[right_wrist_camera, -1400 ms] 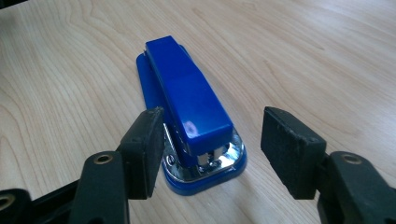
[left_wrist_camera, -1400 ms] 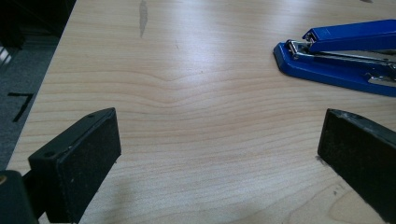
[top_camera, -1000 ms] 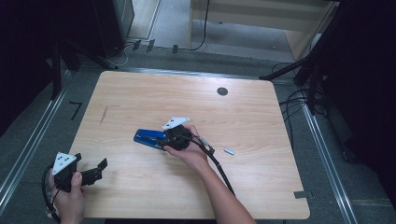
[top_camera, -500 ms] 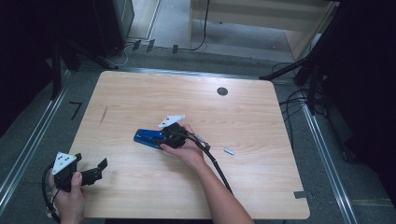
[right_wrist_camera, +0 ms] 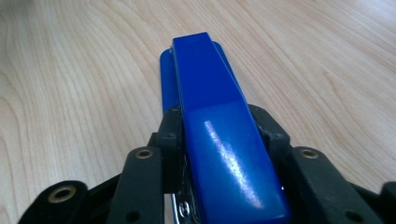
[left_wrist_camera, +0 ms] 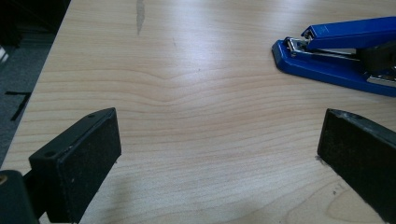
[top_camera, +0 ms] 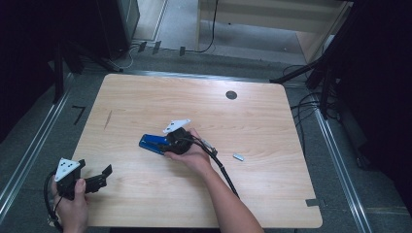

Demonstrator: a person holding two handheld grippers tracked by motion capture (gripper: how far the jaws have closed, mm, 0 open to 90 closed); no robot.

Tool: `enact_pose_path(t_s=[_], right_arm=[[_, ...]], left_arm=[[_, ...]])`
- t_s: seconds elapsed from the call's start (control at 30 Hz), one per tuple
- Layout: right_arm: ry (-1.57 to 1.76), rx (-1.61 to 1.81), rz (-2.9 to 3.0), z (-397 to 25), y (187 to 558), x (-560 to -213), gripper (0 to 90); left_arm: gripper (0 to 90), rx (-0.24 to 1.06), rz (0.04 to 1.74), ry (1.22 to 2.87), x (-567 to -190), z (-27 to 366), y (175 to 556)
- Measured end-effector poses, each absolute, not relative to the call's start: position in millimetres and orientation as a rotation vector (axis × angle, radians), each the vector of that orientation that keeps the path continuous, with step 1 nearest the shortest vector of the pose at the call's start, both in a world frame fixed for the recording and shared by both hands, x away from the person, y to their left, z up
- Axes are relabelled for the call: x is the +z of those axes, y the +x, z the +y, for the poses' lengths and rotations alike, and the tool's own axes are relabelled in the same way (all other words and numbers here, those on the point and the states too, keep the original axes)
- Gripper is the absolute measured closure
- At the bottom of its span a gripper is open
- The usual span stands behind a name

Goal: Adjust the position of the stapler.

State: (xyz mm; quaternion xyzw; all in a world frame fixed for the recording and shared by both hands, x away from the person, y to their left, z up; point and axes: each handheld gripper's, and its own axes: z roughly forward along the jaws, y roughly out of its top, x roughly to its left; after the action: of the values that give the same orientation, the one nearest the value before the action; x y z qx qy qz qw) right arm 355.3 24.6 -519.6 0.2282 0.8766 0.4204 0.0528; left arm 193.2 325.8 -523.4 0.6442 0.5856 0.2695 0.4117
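A blue stapler (top_camera: 150, 142) lies near the middle of the wooden table (top_camera: 272, 194). My right gripper (top_camera: 167, 144) is shut on its rear half, one jaw pressed to each side. In the right gripper view the stapler (right_wrist_camera: 210, 107) runs straight away between the jaws of the right gripper (right_wrist_camera: 219, 126). My left gripper (top_camera: 94, 171) stands open at the table's front left corner, with nothing between its jaws. The left gripper view has the left gripper (left_wrist_camera: 219, 154) wide open over bare wood, and the stapler (left_wrist_camera: 336, 51) farther off at upper right.
A small grey metal piece (top_camera: 238, 157) lies right of the right hand. A black round grommet (top_camera: 231, 94) sits near the far edge. A dark scratch (top_camera: 108, 119) marks the wood at left. The right gripper's cable (top_camera: 221, 167) trails along the forearm.
The right gripper has slid slightly left with the stapler held between its jaws. The left gripper has stayed put.
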Motion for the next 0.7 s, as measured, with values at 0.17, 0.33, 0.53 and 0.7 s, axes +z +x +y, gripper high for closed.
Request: enact_pose_path(t_s=[0.17,0.33,0.53,0.7], right_arm=[[0.65,1.242,2.677,28,349,-518,67.0],[0.643,1.233,2.663,27,344,-518,67.4],[0.63,1.239,2.665,21,338,-518,67.5],[0.624,1.244,2.651,13,332,-518,67.5]], left_arm=[[0.0,0.676,1.475,1.624,-523,325,193],[0.0,0.675,1.475,1.622,-524,326,194],[0.0,0.675,1.476,1.624,-524,326,194],[0.0,0.68,1.482,1.617,-523,325,193]])
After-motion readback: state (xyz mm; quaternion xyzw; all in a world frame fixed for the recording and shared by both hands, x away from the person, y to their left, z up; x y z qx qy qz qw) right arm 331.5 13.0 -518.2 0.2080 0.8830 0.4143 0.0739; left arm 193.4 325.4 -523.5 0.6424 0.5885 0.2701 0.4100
